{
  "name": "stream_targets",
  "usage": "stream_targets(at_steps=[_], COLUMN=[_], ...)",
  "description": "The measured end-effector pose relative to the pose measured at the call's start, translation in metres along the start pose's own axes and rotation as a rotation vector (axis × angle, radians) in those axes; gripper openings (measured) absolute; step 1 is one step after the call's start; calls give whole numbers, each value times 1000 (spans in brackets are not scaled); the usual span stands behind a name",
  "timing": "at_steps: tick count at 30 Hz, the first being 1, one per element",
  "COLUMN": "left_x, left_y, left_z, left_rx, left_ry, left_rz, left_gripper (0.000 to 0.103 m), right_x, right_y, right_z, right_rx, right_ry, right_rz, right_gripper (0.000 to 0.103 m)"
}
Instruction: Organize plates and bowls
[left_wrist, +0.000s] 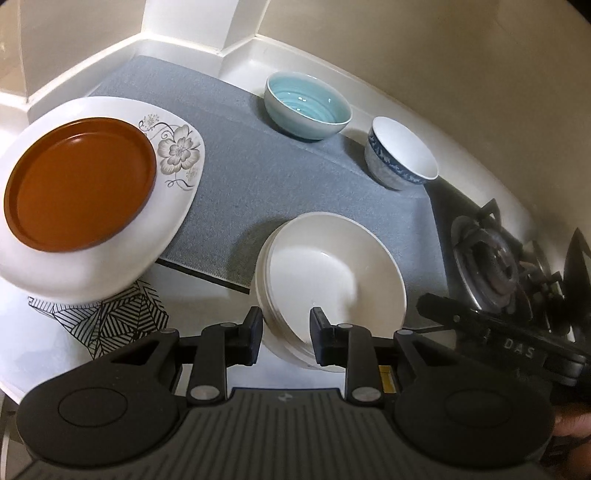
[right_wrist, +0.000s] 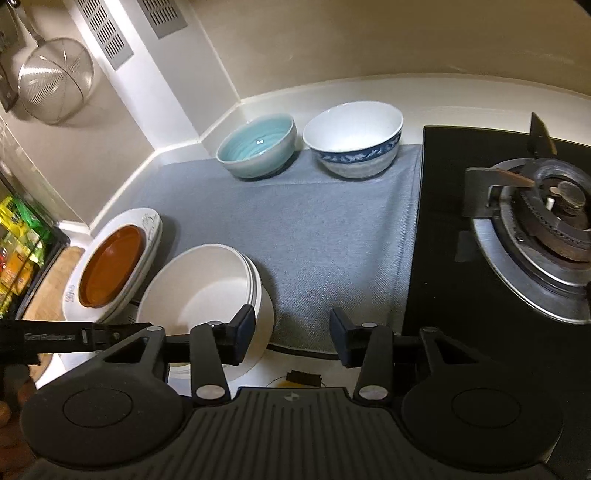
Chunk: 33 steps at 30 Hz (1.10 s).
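Left hand-held gripper (left_wrist: 286, 332) straddling white bowl (left_wrist: 332, 280) rim

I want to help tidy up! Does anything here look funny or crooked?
Yes. The stack of white bowls is tipped on its side at the grey mat's front edge, with the left gripper around its rim. No spills or breaks show.

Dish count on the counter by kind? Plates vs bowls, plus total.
Plates: 2, the brown plate on the floral white plate.
Bowls: at least 4, the teal bowl, the blue-patterned bowl, and the stacked white bowls, stack count unclear.
Total: at least 6.
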<state>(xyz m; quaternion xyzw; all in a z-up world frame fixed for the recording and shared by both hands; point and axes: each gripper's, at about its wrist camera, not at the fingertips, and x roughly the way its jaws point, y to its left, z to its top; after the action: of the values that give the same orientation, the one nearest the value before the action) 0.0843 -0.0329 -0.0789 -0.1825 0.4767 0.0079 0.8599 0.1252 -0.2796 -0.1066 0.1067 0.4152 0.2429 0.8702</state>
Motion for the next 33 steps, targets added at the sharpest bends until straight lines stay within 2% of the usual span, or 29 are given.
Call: stream_targets(at_steps=[7, 19, 25, 27, 33], left_x=[9, 19, 19, 19, 19], left_y=[-1, -3, -2, -2, -1], left_z=[4, 6, 5, 5, 3], left_rx=[9, 8, 2, -1, -1], left_ry=[17, 34, 32, 29, 28], left_rz=[7, -14, -29, -32, -37], left_gripper=[31, 31, 27, 26, 26], right_x=[17, 17, 17, 17, 13], right_y=[3, -1, -2, -1, 5], right_z=[0, 1, 1, 0, -4], right_rx=[-9, -3, -4, -10, -28], right_ry=[40, 46, 62, 71, 68], right_rz=[-17, -43, -18, -11, 5], right_gripper=[47, 47, 26, 14, 12])
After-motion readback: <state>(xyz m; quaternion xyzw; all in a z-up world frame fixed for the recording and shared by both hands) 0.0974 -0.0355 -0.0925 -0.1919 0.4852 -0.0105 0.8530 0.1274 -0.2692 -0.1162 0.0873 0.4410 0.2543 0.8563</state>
